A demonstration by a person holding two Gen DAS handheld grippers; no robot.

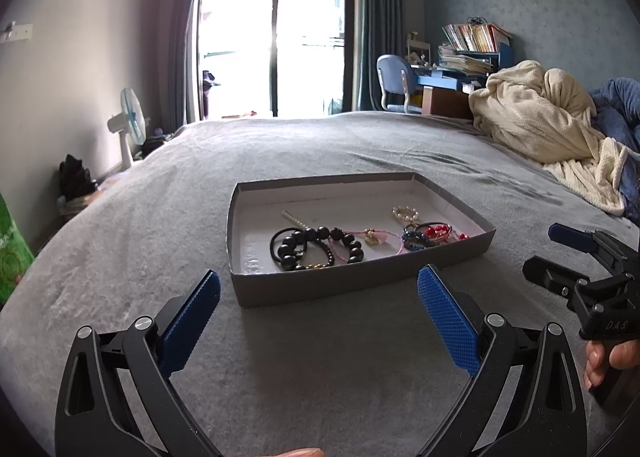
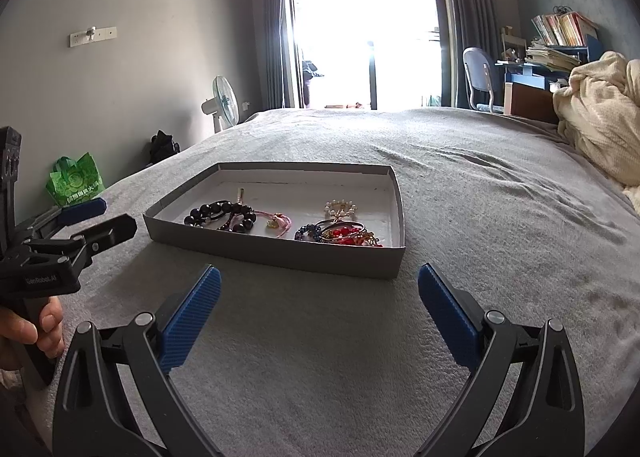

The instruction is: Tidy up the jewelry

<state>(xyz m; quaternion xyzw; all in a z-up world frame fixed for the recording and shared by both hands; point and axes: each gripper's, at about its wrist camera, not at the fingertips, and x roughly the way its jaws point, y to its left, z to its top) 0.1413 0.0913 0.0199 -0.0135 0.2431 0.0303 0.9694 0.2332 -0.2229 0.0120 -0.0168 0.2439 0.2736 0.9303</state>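
A shallow grey cardboard tray is lying on a grey bedspread, and all the jewelry is sitting inside it. Toward the tray's left side a bracelet of large black beads is lying tangled with a black hair tie and a thin string of small dark and gold beads. A short strand of pale beads is lying just behind them. Near the middle, a pink cord with a small gold charm is resting on the white floor of the tray. On the right, a small pearl ring-shaped bracelet is lying behind a cluster of blue beads and red beads.

The left gripper is hovering low over the bedspread just in front of the tray's near wall, its blue-padded fingers spread wide and holding nothing. The tray is sitting ahead of them, roughly centred between the two pads, not touching either.

The right gripper is likewise hanging over the bedspread with its fingers wide apart and empty, the tray lying ahead and slightly to its left, apart from the pads. In the left wrist view it is showing at the right edge, held by a hand.

A cream blanket is heaped on the bed's far right.
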